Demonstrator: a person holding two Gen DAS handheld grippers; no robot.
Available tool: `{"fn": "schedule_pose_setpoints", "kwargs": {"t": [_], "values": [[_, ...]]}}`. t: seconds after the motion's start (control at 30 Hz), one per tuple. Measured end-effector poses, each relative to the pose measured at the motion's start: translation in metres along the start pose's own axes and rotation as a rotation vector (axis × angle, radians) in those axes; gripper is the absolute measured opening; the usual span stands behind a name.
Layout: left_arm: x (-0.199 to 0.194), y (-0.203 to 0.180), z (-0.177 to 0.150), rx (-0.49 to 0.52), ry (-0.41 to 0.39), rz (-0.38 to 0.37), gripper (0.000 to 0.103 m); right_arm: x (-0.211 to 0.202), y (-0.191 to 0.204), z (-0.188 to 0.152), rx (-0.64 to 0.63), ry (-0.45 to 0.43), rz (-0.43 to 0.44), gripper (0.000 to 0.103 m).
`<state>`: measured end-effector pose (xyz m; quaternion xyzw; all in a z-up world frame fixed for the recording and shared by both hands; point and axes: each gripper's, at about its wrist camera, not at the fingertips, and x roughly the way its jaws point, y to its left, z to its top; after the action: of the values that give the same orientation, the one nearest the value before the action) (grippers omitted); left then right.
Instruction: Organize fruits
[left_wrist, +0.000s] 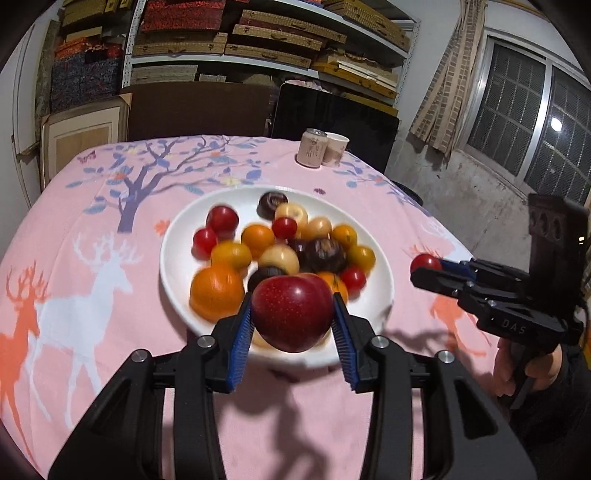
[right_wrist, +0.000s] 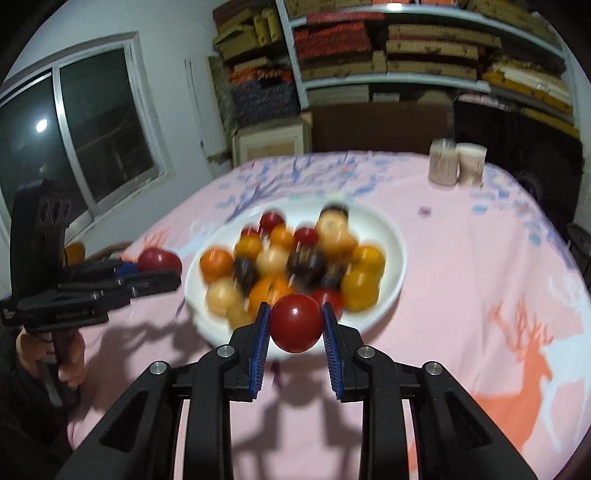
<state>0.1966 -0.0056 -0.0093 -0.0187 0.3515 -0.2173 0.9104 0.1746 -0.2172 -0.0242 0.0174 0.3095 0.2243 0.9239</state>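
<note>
A white bowl (left_wrist: 177, 236) on the pink tablecloth holds several fruits: oranges, yellow and dark plums, small red tomatoes. My left gripper (left_wrist: 293, 315) is shut on a big dark-red apple (left_wrist: 291, 312), held above the bowl's near rim. My right gripper (right_wrist: 295, 325) is shut on a small red tomato (right_wrist: 295, 323), also above the near rim of the bowl (right_wrist: 391, 240). In the left wrist view the right gripper (left_wrist: 428, 267) shows at the right with the tomato (left_wrist: 424, 263) at its tip. In the right wrist view the left gripper (right_wrist: 162, 271) shows at the left with the apple (right_wrist: 159, 260).
A can (left_wrist: 312, 147) and a paper cup (left_wrist: 336, 149) stand at the table's far edge. A dark chair back (left_wrist: 332, 114) and shelves of stacked boxes (left_wrist: 258, 40) lie behind the table. A hand (left_wrist: 528, 365) holds the right gripper's handle.
</note>
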Motion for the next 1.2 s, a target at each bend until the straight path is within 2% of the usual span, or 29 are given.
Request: {"fn": "schedule_pose_setpoints", "kwargs": {"t": [0.17,0.23,0.27,0.3,0.33,0.37,0.4,0.47,0.57,0.63,0.7,0.8,0.93,1.03,1.2], "values": [[0.043,0.010,0.047,-0.019,0.021,0.060,0.040,0.041,0.009,0.048,-0.042,-0.014,-0.016,0.028],[0.063,0.017,0.058,-0.038,0.062,0.081,0.040,0.060,0.006,0.062,-0.035,-0.007,-0.012,0.029],[0.072,0.021,0.060,-0.049,0.086,0.084,0.044,0.074,0.003,0.066,-0.026,0.011,0.001,0.029],[0.079,0.026,0.062,-0.063,0.112,0.082,0.058,0.082,0.002,0.069,-0.022,0.029,0.007,0.037],[0.083,0.031,0.061,-0.083,0.118,0.104,0.063,0.087,0.000,0.070,-0.021,0.032,-0.008,0.044],[0.083,0.036,0.060,-0.098,0.113,0.120,0.075,0.088,-0.001,0.071,-0.019,0.022,-0.023,0.047],[0.079,0.041,0.059,-0.120,0.099,0.123,0.083,0.086,-0.004,0.070,-0.011,0.011,-0.021,0.049],[0.070,0.049,0.054,-0.158,0.079,0.103,0.086,0.080,-0.006,0.065,0.006,0.004,-0.001,0.050],[0.054,0.048,0.039,-0.153,0.077,0.106,0.088,0.062,-0.006,0.051,0.019,0.000,0.004,0.060],[0.042,0.041,0.024,-0.123,0.080,0.144,0.093,0.047,-0.006,0.040,0.028,-0.002,0.004,0.075],[0.030,0.033,0.006,-0.097,0.096,0.165,0.095,0.032,-0.004,0.025,0.043,-0.004,0.010,0.085],[0.013,0.026,-0.024,-0.111,0.118,0.175,0.095,0.012,0.000,0.001,0.054,0.003,0.017,0.095],[-0.008,0.016,-0.053,-0.137,0.142,0.181,0.097,-0.011,0.013,-0.029,0.019,0.029,0.015,0.099],[-0.026,0.005,-0.066,-0.134,0.120,0.205,0.098,-0.026,0.019,-0.047,0.009,0.054,-0.001,0.099],[-0.042,-0.017,-0.086,-0.067,0.102,0.295,0.098,-0.049,0.025,-0.068,0.008,0.078,-0.048,0.099]]}}
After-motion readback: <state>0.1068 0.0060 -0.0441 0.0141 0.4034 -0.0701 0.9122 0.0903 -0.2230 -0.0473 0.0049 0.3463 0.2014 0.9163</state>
